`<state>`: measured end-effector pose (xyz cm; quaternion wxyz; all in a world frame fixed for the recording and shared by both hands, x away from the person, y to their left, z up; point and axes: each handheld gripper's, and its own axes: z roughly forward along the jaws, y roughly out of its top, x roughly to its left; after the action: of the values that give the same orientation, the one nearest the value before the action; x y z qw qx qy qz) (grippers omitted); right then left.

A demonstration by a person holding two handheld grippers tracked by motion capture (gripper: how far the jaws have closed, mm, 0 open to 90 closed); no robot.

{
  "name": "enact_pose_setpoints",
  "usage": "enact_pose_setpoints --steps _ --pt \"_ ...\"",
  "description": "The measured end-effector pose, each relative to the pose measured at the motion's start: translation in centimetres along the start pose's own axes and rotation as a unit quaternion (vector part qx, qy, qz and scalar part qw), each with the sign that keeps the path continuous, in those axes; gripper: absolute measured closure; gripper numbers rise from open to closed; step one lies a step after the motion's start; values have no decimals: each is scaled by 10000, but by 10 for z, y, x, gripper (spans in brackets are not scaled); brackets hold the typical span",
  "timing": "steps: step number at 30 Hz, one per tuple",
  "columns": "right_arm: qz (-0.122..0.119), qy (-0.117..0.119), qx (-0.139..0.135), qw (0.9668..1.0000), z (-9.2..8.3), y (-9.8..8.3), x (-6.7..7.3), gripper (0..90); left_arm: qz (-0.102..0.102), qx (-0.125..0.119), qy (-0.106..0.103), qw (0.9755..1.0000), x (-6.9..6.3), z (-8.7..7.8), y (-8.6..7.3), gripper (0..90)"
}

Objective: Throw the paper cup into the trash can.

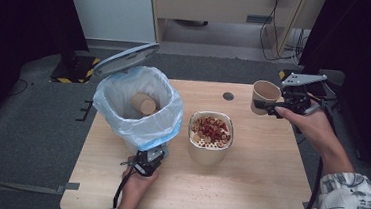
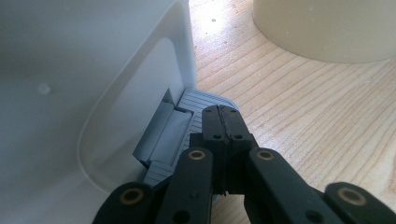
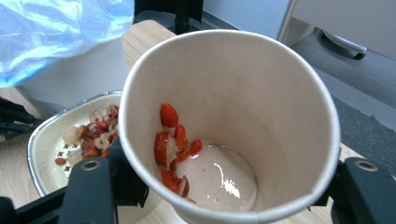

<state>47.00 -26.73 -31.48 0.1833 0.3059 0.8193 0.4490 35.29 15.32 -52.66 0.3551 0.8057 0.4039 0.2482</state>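
My right gripper (image 1: 273, 107) is shut on a brown paper cup (image 1: 265, 94), held tilted above the table's far right corner. In the right gripper view the cup (image 3: 261, 93) sits between the jaws of that gripper (image 3: 229, 189), and a few red fruit slices (image 3: 173, 144) and a wet film cling inside it. A cream bowl (image 1: 209, 147) of red and pale slices stands mid-table. My left gripper (image 1: 149, 161) is shut, and its tips (image 2: 223, 116) rest on the grey ribbed pedal (image 2: 198, 100) at the foot of the white bin (image 1: 138, 108). The bin's lid (image 1: 125, 58) stands raised.
The bin is lined with a blue-white bag (image 1: 164, 128), and another paper cup (image 1: 143, 103) lies inside. The bowl's wall (image 2: 327, 28) stands close to the right of the pedal. A round dark grommet (image 1: 228, 96) sits near the wooden table's far edge.
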Motion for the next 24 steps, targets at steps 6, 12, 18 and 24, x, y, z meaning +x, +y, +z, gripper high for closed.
enact_pose_setpoints --steps 6,12,18,24 --pt "-10 58 -6 10000 0 10 4 342 106 4 -48 9999 2 0 0 889" --pt "-4 107 28 9999 4 17 7 342 108 5 -52 9999 2 0 0 890" --pt "-28 146 68 9999 10 25 13 343 133 6 -47 9999 1 0 1 889" --pt "-52 193 50 9998 14 36 18 343 143 17 -46 9999 1 0 1 890"
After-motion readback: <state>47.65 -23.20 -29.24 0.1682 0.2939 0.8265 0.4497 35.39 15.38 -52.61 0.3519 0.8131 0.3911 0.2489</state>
